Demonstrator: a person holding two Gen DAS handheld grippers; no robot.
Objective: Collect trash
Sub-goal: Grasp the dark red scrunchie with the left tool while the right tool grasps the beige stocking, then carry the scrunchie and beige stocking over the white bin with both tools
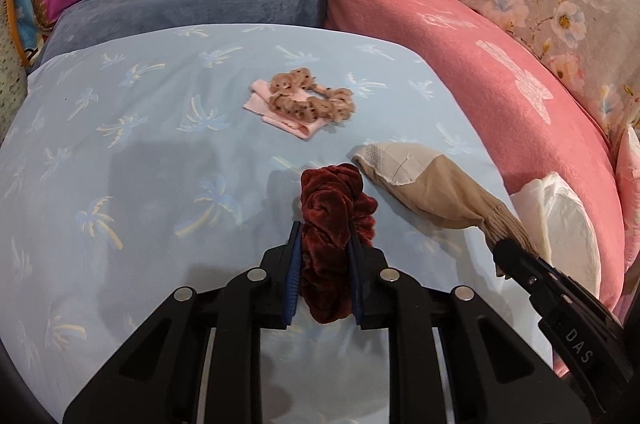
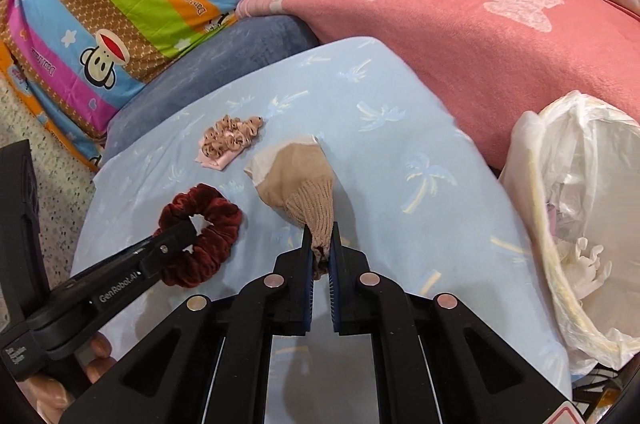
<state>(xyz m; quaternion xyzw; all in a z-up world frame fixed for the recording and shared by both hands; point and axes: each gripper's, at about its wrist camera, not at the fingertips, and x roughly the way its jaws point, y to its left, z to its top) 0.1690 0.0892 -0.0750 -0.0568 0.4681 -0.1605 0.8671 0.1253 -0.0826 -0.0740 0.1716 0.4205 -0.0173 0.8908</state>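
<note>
The left hand-held gripper (image 1: 324, 244) is clamped on a dark red scrunchie (image 1: 334, 220); the right hand-held gripper (image 2: 321, 244) pinches a beige sock (image 2: 298, 180) by its cuff, with the bag-lined bin (image 2: 576, 224) to its right.

A dark red velvet scrunchie (image 1: 328, 244) is pinched upright; at its two o'clock, a beige sock (image 1: 424, 188) is stretched by its cuff.
</note>
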